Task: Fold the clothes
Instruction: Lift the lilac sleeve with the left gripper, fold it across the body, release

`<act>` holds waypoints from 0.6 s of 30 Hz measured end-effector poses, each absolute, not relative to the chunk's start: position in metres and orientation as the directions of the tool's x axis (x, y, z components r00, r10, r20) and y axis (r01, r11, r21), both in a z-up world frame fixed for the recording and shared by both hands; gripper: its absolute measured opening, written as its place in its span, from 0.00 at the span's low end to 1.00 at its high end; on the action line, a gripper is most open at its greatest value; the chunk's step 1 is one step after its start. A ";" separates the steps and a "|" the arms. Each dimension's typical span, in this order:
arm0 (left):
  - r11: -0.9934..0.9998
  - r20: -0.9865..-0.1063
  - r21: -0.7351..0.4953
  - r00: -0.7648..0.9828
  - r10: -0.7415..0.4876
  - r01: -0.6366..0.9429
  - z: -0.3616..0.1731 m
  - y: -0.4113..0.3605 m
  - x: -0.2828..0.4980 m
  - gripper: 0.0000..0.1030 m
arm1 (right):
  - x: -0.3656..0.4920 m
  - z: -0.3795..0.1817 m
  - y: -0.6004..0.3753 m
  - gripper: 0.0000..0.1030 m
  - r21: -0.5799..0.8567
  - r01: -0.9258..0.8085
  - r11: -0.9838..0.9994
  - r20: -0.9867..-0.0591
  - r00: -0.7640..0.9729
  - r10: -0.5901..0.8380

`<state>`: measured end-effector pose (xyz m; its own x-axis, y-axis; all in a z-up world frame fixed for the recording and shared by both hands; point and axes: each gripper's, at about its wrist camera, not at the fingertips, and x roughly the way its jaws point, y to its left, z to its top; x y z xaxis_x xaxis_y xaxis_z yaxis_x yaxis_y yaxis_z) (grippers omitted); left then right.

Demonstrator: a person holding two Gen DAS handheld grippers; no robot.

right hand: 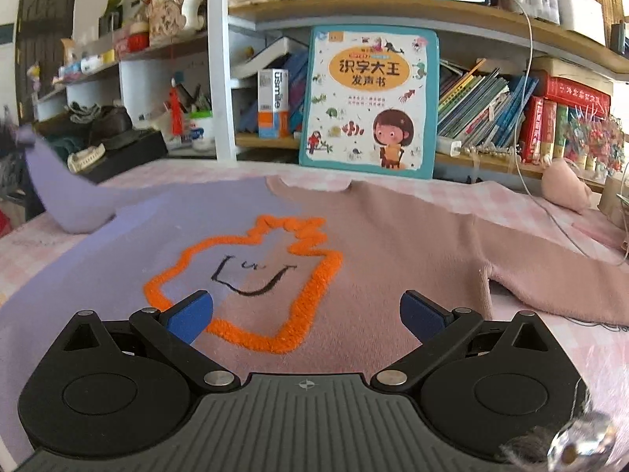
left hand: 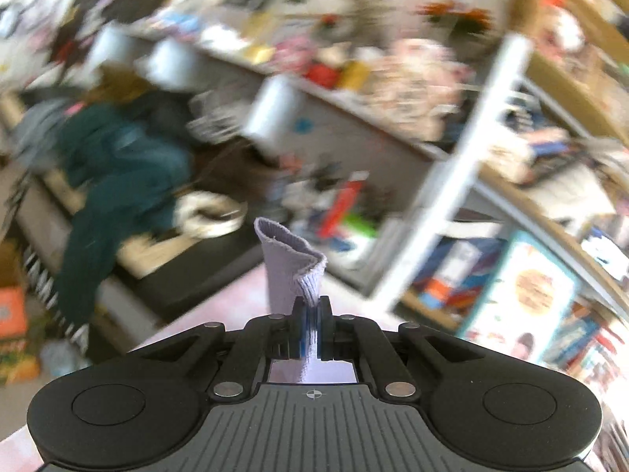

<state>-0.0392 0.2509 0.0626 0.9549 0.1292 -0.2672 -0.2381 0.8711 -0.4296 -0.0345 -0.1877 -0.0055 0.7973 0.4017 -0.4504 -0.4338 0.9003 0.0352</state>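
Sweater (right hand: 354,244), lilac and pink, is spread flat on the checked table (right hand: 550,212). Book (right hand: 369,98) is stood behind it. Right gripper (right hand: 306,314) is held wide apart above the orange motif (right hand: 251,287). Left gripper (left hand: 312,326) is clamped on the lilac cuff (left hand: 291,263), raised.

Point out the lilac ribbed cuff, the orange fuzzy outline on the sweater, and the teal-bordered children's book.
Lilac ribbed cuff (left hand: 293,259): left wrist view, on its open end.
Orange fuzzy outline (right hand: 314,295): right wrist view, on its right edge.
Teal-bordered children's book (right hand: 369,102): right wrist view, on the cover's middle.
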 end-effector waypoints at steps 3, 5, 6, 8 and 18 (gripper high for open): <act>0.906 -0.244 -0.401 0.969 0.037 -0.135 0.083 0.213 -0.020 0.03 | -0.033 -0.007 -0.186 0.99 0.025 -0.430 0.902 -0.463 0.795 0.392; 0.923 -0.230 -0.380 0.973 -0.026 -0.066 0.097 0.187 -0.008 0.03 | -0.033 -0.008 -0.184 0.99 0.018 -0.428 0.903 -0.471 0.793 0.385; 0.931 -0.226 -0.365 0.972 -0.057 -0.031 0.104 0.171 0.000 0.03 | -0.032 -0.008 -0.184 0.99 0.014 -0.427 0.904 -0.475 0.793 0.382; 0.941 -0.226 -0.337 0.968 -0.104 0.023 0.112 0.144 0.016 0.03 | -0.031 -0.009 -0.183 0.99 0.008 -0.425 0.905 -0.483 0.791 0.376; 0.941 -0.276 -0.270 0.920 -0.278 0.203 0.123 0.031 0.077 0.03 | -0.029 -0.010 -0.181 0.99 0.008 -0.432 0.902 -0.500 0.779 0.378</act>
